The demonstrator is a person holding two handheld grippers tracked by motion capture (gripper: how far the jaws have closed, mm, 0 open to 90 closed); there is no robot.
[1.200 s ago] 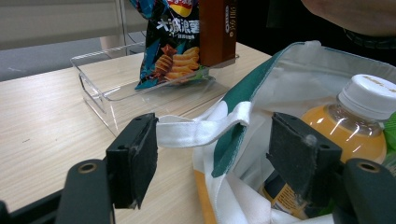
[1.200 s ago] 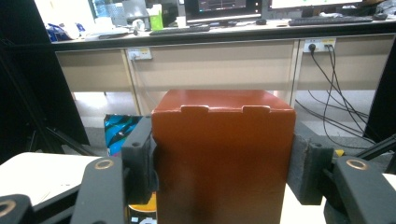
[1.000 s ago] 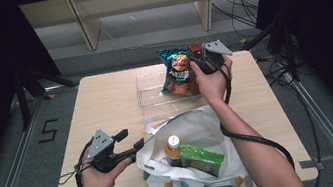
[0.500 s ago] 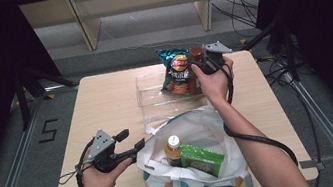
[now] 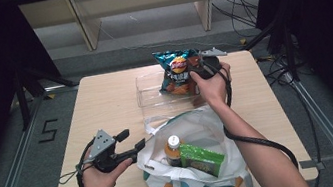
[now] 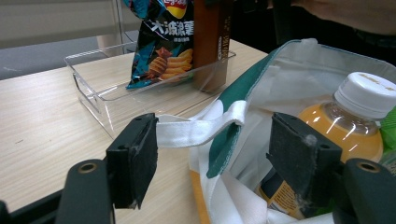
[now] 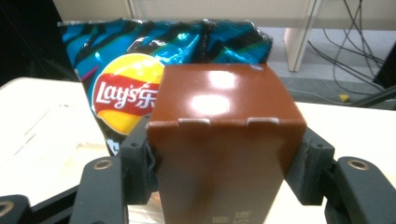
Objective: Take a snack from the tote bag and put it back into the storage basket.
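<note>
Far side of the counter: my right hand-held gripper (image 5: 201,70) is clamped on a glossy brown cardboard box (image 7: 224,140), one black pad pressed flat to each side of it.
Box relative to the jaws: squarely between them in the right gripper view, upright, its tucked top flap facing me and its top edge standing above the pads.
Box relative to the tray: in the left gripper view its lower end reaches into the clear plastic rectangular tray (image 5: 152,93), at the tray's right end; whether it rests on the tray floor I cannot tell.
Neighbour: a teal and blue crinkled crisp bag (image 5: 178,69) stands upright in the tray just behind and left of the box, close against it.
Near side of the counter: my left hand-held gripper (image 5: 129,141) is released, jaws standing wide apart.
What lies between those jaws: the white fabric handle (image 6: 201,129) of the white and green cloth shopping bag (image 5: 203,179), not pinched.
Bag contents: an orange drink bottle with a white cap (image 5: 173,148) and a green carton (image 5: 202,157) lying beside it.
Surface: pale wooden counter (image 5: 105,103).
</note>
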